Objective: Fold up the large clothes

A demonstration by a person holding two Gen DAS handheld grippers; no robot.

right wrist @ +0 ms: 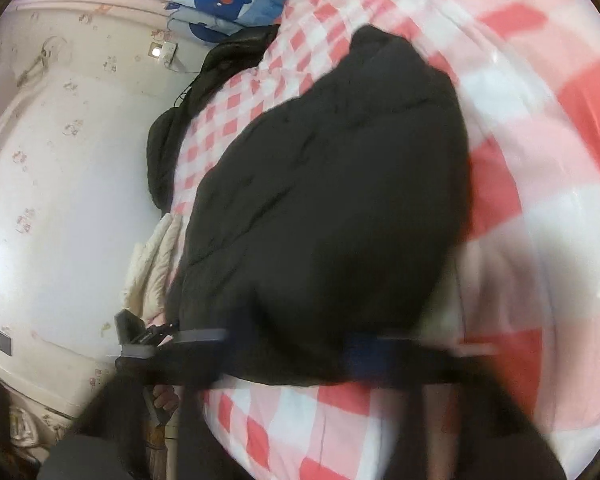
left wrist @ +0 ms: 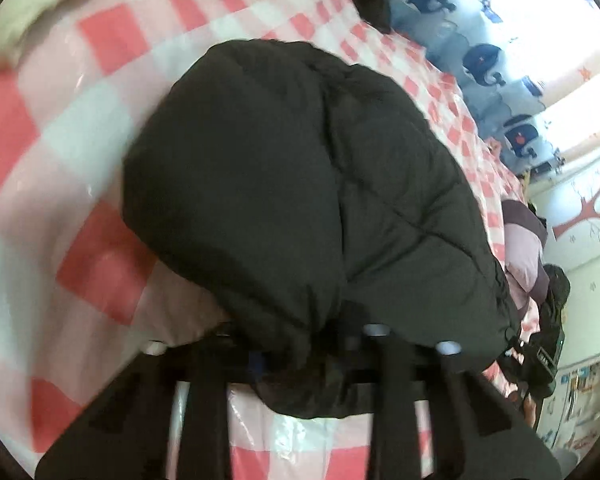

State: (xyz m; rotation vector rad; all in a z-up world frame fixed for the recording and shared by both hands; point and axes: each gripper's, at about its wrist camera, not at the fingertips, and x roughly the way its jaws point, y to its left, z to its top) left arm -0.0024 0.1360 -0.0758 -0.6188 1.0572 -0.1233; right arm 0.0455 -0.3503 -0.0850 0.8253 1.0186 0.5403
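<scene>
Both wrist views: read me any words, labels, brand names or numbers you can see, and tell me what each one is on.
No text can be read in either view.
Black bag at the bed's edge: a small pale label, too blurred to read.
Black jacket: no label or print showing.
Pink checked sheet: pattern only.
Blue whale fabric: pictures only, no words.

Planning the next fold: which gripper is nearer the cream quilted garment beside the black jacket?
Left, it seems. The left gripper holds the black jacket right beside the cream garment; the right gripper clamps the jacket farther along, away from it.
</scene>
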